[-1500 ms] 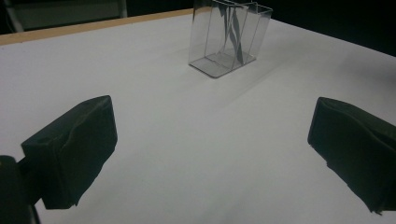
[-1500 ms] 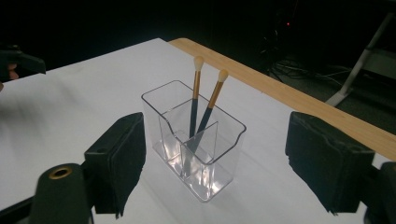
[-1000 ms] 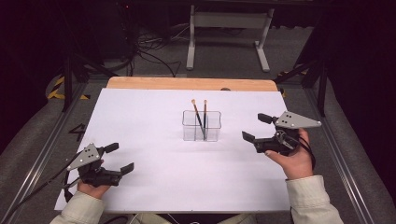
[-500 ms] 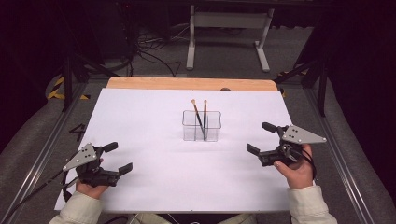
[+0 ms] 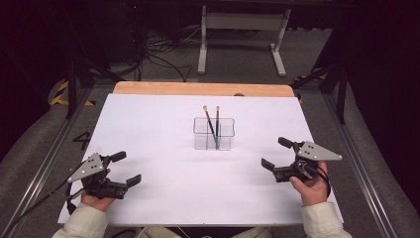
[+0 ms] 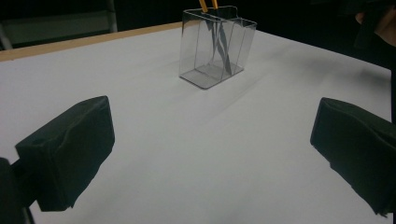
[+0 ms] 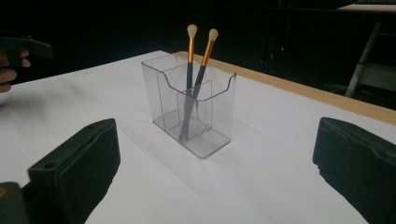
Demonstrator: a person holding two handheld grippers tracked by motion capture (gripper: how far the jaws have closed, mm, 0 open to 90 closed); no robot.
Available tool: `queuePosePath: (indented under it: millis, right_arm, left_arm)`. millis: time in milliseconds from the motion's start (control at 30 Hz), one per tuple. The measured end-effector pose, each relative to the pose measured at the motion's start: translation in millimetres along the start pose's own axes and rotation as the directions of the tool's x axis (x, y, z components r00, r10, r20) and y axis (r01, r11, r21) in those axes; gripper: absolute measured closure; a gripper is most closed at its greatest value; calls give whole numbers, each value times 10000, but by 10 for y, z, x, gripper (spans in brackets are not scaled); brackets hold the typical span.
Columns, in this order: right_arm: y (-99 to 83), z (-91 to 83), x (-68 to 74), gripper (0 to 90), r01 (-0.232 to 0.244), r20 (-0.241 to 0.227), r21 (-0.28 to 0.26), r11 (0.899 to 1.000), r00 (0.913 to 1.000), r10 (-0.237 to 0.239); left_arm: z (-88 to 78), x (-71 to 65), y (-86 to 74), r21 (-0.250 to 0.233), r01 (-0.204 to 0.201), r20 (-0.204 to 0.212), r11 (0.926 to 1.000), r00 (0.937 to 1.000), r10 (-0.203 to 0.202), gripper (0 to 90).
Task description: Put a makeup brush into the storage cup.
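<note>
I have both grippers parked low over the white paper-covered tabletop (image 5: pixel 148 148), one at each near corner. The left gripper (image 5: pixel 122 169) has its fingers spread wide with nothing between them, and the right gripper (image 5: pixel 277 154) is the same: its fingers have just been opening, they now stand fully apart, and only bare paper lies between them.

What I care about is the clear plastic compartmented holder (image 5: pixel 214 134), which stands upright near the middle of the tabletop, towards the far side. Two slim brushes with black handles, gold ferrules and pale tips (image 5: pixel 212 124) stand in it, leaning slightly so their tips rise above the rim (their long axes run close to vertical, tilted a little to the far side).

From the right gripper view the holder (image 7: pixel 194 112) sits straight ahead, between the two fingers' lines, and fairly near. From the left gripper view it (image 6: pixel 215 46) is farther off, ahead and slightly left of centre. So I judge the right hand the nearer one, and any reach for a brush would go forward and left, then down onto a tip from above.
</note>
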State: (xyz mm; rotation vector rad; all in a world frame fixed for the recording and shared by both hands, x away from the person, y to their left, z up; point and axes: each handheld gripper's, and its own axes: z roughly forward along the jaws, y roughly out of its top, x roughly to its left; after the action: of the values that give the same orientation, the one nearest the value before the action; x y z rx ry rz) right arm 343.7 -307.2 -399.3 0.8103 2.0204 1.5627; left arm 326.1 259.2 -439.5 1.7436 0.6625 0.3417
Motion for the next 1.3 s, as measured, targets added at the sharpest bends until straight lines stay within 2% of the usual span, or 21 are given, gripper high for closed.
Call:
queuePosePath:
  millis: [100, 300, 567, 733, 967, 1133, 1233, 1300]
  right_arm:
    - [-60, 19, 7, 13, -175, -8, 73, 9998, 9998, 175]
    - [-161, 38, 20, 13, -183, 82, 149, 9997, 9998, 181]
    - [-280, 71, 41, 13, -448, 75, 238, 9987, 9990, 446]
    - [-327, 87, 69, 13, -565, -63, 229, 9981, 9984, 567]
    - [-406, 127, 88, 13, -692, -71, 357, 9970, 9976, 695]
    - [-458, 160, 89, 13, -817, -36, 456, 9956, 9966, 819]
    - [-480, 173, 92, 13, -813, 61, 508, 9954, 9967, 811]
    - [-496, 177, 90, 15, -865, 120, 485, 9951, 9962, 860]
  left_arm:
    - [3, 13, -9, -42, -3, -9, 10000, 10000, 3, 4]
    - [-1, 28, -21, -204, 14, 30, 9998, 10000, -13, 5]
    - [2, 42, -46, -290, 49, -1, 9996, 10000, -49, 8]
    - [0, 56, -74, -646, 99, 22, 9979, 9999, -98, 5]
    - [35, 57, -96, -525, -5, 8, 9986, 10000, 5, 5]
    - [72, 64, -109, -180, 272, 29, 9995, 9996, -272, 0]
    - [100, 65, -122, 21, 252, -57, 9997, 9997, -251, 1]
    - [113, 62, -124, 110, 69, -40, 9999, 10000, -69, 1]
